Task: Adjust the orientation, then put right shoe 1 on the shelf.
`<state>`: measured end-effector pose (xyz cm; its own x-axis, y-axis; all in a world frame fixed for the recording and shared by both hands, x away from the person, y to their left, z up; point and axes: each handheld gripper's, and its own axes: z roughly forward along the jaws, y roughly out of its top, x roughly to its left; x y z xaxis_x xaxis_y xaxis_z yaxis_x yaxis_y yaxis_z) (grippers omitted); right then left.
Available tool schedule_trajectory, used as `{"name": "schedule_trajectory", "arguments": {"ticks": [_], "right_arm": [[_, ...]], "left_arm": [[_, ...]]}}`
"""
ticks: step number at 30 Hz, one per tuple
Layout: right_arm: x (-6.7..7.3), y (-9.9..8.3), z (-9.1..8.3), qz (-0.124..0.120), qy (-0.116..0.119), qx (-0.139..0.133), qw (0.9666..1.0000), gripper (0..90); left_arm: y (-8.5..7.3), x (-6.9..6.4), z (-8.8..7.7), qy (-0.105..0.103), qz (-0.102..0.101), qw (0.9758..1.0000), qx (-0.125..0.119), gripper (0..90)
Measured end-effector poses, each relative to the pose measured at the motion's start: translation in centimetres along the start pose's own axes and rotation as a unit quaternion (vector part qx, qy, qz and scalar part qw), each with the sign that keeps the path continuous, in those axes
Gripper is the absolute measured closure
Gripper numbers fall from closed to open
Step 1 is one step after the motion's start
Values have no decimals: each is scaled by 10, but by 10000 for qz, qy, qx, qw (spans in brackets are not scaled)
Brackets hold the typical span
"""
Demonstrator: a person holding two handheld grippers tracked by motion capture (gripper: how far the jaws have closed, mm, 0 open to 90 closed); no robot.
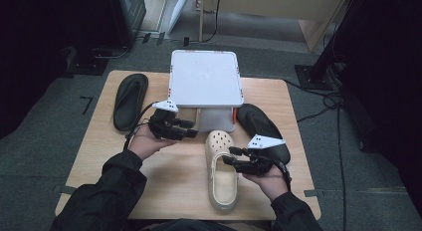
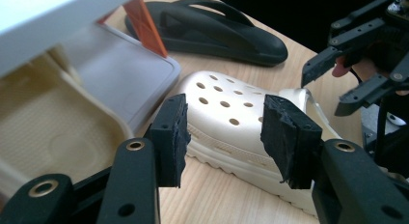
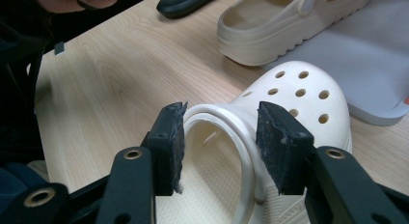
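A cream clog (image 1: pixel 221 173) lies on the wooden table (image 1: pixel 169 181), toe toward a white two-level rack (image 1: pixel 205 76). My right gripper (image 1: pixel 233 157) hovers open at the clog's right side. In the right gripper view the jaws (image 3: pixel 222 147) straddle the clog's heel strap (image 3: pixel 231 118) without pressing on it. My left gripper (image 1: pixel 188 128) stands open just left of the toe. Seen from the left gripper (image 2: pixel 224 137), nothing lies between the pads and the holed toe (image 2: pixel 226 108) is just beyond them. A second cream clog (image 3: pixel 279 21) sits on the rack's lower tray (image 3: pixel 381 64).
One black sandal (image 1: pixel 130 100) lies at the table's back left. The other black sandal (image 1: pixel 261 129) is at the right, beside the rack and behind my right hand. Orange posts (image 2: pixel 144 26) hold up the rack's upper shelf. Dark carpet surrounds the table.
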<state>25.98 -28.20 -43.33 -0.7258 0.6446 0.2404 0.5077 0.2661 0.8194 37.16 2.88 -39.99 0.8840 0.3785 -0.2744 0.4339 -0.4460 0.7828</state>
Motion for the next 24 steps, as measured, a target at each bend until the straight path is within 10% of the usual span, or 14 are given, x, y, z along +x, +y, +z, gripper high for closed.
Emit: {"name": "schedule_trajectory", "arguments": {"ticks": [24], "right_arm": [[-10, -10, 23, -231, -620, 448, 9968, 563]], "left_arm": [[28, 30, -37, 240, -128, 9990, -367, 602]]}}
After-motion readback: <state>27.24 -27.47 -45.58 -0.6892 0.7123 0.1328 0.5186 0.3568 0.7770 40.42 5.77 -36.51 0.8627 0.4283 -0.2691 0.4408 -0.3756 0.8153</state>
